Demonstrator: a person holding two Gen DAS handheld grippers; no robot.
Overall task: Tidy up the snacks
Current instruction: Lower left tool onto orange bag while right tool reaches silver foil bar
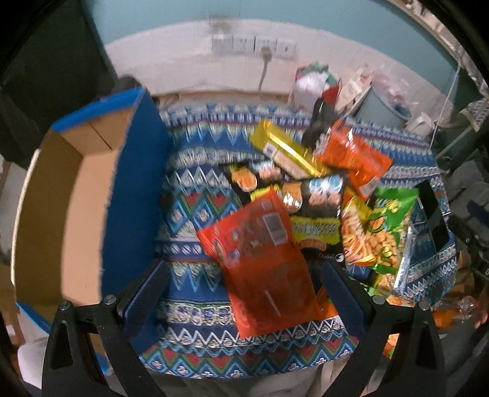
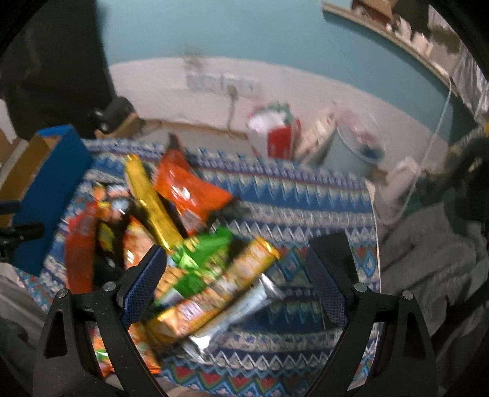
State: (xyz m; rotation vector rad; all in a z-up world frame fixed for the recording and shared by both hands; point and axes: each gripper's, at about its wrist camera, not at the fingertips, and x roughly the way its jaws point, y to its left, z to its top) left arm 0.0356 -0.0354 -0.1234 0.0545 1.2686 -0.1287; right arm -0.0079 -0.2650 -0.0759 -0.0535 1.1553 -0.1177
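Jumbled, crinkled snack packets (image 1: 305, 195), brightly coloured

A teal upper wall (image 1: 275, 18) over a whitish lower band — wall sockets (image 1: 253, 45) at mid-wall, a shelf (image 2: 397, 39) high at right.

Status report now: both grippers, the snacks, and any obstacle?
Left gripper open, over orange packet. Right gripper open, over green packet. Snack pile unsorted on patterned cloth; cardboard box open, nothing blocking.
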